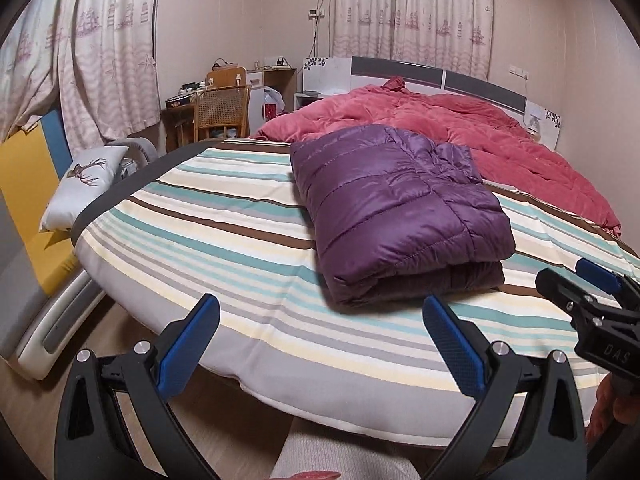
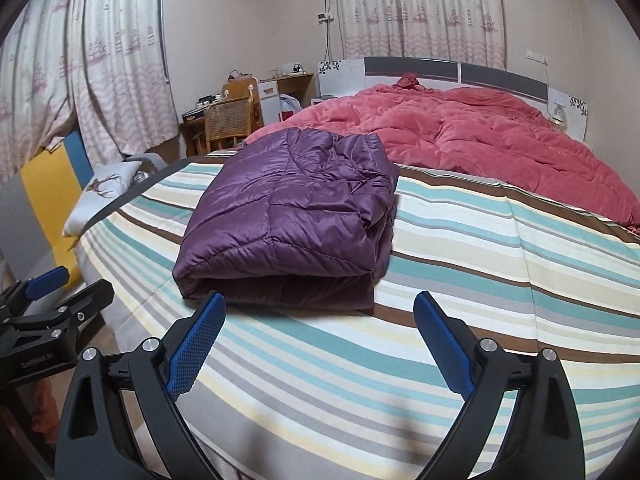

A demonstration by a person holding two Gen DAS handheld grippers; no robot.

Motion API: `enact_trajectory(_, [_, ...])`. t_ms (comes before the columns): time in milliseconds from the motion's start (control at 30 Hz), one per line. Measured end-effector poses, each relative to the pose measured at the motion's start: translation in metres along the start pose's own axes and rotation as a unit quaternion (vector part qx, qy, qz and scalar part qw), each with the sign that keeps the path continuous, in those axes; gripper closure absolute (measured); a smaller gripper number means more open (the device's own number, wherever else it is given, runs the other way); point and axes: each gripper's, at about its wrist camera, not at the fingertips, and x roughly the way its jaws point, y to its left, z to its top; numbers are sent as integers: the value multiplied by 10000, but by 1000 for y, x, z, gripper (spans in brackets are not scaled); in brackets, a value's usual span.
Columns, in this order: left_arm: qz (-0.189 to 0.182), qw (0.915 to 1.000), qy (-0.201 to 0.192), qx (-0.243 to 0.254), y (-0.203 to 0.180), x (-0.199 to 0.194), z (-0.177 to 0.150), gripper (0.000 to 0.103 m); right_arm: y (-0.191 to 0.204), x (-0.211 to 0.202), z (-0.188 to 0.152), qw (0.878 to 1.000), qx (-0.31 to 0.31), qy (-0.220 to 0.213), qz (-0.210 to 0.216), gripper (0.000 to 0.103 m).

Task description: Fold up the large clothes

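A purple quilted down jacket [image 1: 400,208] lies folded into a thick rectangle on the striped bed sheet [image 1: 224,248]; the right wrist view shows the same jacket [image 2: 292,216] a little left of centre. My left gripper [image 1: 322,320] hangs open over the bed's near edge, short of the jacket, with nothing between its blue pads. My right gripper [image 2: 320,320] is open too, just in front of the jacket's near fold and not touching it. Each view catches the other gripper at its side edge: the right gripper [image 1: 592,292] and the left gripper [image 2: 52,292].
A crumpled red quilt [image 1: 460,120] covers the far half of the bed by the headboard [image 1: 472,76]. A deer-print pillow [image 1: 80,184] and a yellow and blue mat [image 1: 36,200] lie left of the bed. A wicker chair [image 1: 222,110] and desk stand beyond.
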Motion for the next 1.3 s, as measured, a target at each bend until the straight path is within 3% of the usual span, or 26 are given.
enact_trajectory(1300, [-71, 9999, -3, -80, -1, -6, -1, 2, 3, -7, -4, 10000, -21, 11, -70, 8])
